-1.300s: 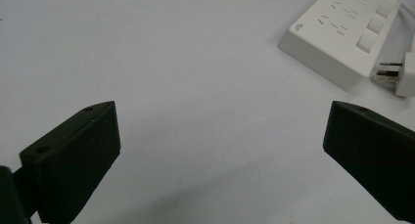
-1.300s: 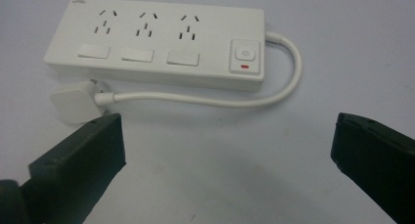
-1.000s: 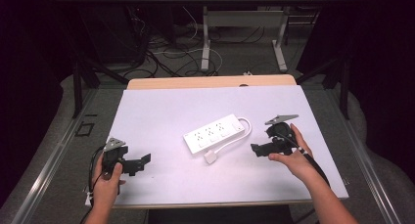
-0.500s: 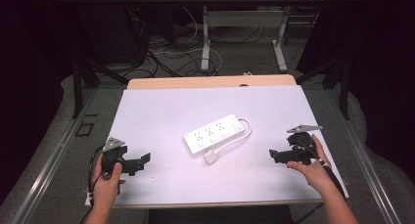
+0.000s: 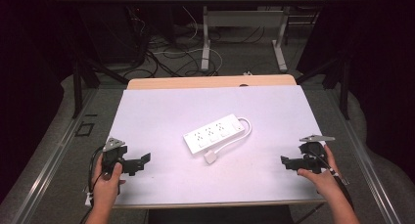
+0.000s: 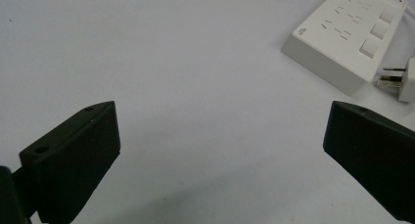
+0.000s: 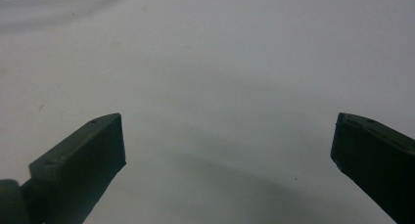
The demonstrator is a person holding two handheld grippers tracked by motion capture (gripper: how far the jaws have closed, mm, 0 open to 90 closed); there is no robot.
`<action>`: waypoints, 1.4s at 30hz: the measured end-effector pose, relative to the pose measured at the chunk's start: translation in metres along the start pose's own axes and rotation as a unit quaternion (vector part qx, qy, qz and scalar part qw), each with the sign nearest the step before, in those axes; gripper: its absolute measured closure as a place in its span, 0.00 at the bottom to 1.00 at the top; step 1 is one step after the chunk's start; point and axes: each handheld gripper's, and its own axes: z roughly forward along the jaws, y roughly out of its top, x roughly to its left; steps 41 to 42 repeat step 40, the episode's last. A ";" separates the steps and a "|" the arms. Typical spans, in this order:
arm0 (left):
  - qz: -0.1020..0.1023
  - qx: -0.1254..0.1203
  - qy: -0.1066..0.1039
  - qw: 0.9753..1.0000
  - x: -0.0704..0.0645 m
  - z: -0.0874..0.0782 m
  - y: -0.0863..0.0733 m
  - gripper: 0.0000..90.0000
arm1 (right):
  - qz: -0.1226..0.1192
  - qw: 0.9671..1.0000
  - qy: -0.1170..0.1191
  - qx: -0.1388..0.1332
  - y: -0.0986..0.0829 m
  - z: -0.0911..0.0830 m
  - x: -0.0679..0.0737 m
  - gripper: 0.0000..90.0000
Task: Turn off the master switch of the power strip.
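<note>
Both grippers, left (image 5: 142,160) and right (image 5: 285,161): jaws wide apart, empty.
White table (image 5: 161,116) bears a power strip (image 5: 214,134); dark room, cables on floor.

White power strip (image 5: 214,134) with white cable and white plug (image 5: 211,158), a small red mark at one end, on a plain pale lilac-white surface (image 5: 161,111). Left gripper (image 5: 142,160) and right gripper (image 5: 285,161): black jaws, grey top plates.
</note>
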 end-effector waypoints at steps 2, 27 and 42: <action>-0.004 -0.001 -0.001 1.000 -0.001 0.000 0.000 0.00 | 0.004 1.000 0.000 -0.003 -0.003 0.001 -0.003 0.00; -0.001 0.004 0.000 1.000 0.001 0.001 -0.001 0.00 | 0.038 0.998 -0.022 -0.039 -0.028 0.003 -0.026 0.00; 0.001 0.006 0.001 1.000 0.002 0.001 -0.001 0.00 | 0.038 0.998 -0.021 -0.042 -0.030 0.004 -0.026 0.00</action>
